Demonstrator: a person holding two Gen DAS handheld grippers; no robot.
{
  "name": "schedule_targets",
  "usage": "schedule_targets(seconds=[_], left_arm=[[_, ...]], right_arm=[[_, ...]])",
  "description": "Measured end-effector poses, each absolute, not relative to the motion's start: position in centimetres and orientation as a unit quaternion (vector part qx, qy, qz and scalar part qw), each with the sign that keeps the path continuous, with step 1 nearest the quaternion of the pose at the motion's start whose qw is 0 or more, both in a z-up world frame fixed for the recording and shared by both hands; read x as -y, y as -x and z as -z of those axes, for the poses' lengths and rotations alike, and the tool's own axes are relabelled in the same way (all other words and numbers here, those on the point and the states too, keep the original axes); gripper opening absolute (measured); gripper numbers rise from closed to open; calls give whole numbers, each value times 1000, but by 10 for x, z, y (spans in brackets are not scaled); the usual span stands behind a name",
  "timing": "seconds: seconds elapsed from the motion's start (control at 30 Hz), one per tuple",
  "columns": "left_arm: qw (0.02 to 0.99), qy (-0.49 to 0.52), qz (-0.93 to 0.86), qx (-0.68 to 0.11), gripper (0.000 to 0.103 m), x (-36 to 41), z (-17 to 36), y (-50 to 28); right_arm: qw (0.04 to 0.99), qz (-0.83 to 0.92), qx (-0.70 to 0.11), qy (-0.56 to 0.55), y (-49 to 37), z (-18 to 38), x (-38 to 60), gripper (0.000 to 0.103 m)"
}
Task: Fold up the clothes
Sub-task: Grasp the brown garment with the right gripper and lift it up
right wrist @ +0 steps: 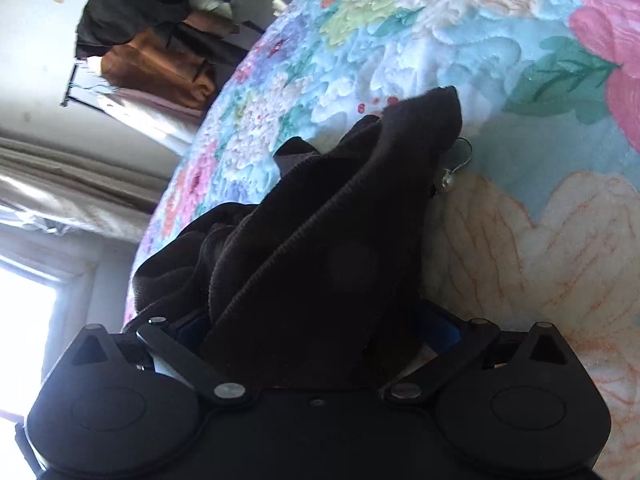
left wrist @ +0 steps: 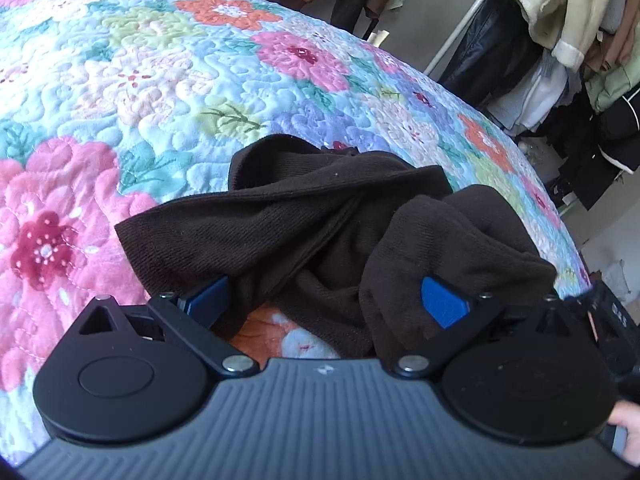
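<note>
A dark brown knit garment (left wrist: 320, 216) lies bunched on a floral quilted bedspread (left wrist: 140, 80). My left gripper (left wrist: 324, 300) is right over its near edge, jaws wide apart, blue pads (left wrist: 444, 300) showing, cloth draped over both fingers and between them. In the right wrist view the same garment (right wrist: 320, 240) rises in a crumpled fold with a ribbed edge, filling the space between the fingers of my right gripper (right wrist: 316, 332). The right jaws stand apart and cloth hides the pads; whether they grip cannot be seen. A small tag with a loop (right wrist: 452, 172) hangs from the garment.
A clothes rack with coats and jackets (left wrist: 560, 40) stands beyond the bed's far right edge. More hanging clothes (right wrist: 152, 52), curtains and a bright window (right wrist: 24, 320) show at the left of the right wrist view. The other gripper's body (left wrist: 612, 320) is at the right edge.
</note>
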State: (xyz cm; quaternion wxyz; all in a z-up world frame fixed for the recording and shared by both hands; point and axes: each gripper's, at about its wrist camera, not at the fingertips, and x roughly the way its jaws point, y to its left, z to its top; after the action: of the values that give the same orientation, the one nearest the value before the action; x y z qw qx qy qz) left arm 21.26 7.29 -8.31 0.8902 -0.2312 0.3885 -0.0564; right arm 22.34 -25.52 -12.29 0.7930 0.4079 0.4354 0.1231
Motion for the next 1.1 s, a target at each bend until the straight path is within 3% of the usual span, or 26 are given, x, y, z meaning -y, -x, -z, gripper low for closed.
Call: schedule_targets(seconds=[0.17, 0.2, 0.23, 0.3, 0.33, 0.4, 0.43, 0.57, 0.8, 1.0, 1.1], left_arm=[[894, 232, 44, -380, 103, -64, 89, -214], [895, 225, 52, -382, 103, -62, 89, -215], [896, 213, 66, -384, 102, -59, 88, -214], [904, 191, 82, -372, 85, -52, 81, -207], [906, 186, 91, -369, 71, -50, 77, -203], [903, 190, 109, -369, 56, -46, 70, -195], [899, 196, 125, -372, 43, -44, 68, -192], [891, 213, 151, -372, 29, -38, 57, -174], [902, 205, 169, -340, 26, -37, 33, -114], [908, 180, 158, -343, 23, -41, 23, -44], [903, 177, 147, -364, 23, -45, 17, -31]], right_arm=[[813, -116, -437, -366, -226, 112, 245, 103], [822, -111, -433, -353, -225, 109, 238, 99], [831, -110, -430, -336, -224, 104, 230, 87], [856, -106, -415, -290, -220, 92, 214, 69], [866, -106, -408, -269, -216, 85, 206, 59], [877, -120, -397, -241, -206, 70, 193, 51], [882, -133, -391, -228, -197, 62, 189, 49], [888, -166, -379, -202, -175, 36, 183, 46], [871, -212, -370, -244, -130, 13, 195, 45], [831, -236, -404, -301, -67, 27, 200, 45], [854, -241, -399, -229, -47, 19, 181, 45]])
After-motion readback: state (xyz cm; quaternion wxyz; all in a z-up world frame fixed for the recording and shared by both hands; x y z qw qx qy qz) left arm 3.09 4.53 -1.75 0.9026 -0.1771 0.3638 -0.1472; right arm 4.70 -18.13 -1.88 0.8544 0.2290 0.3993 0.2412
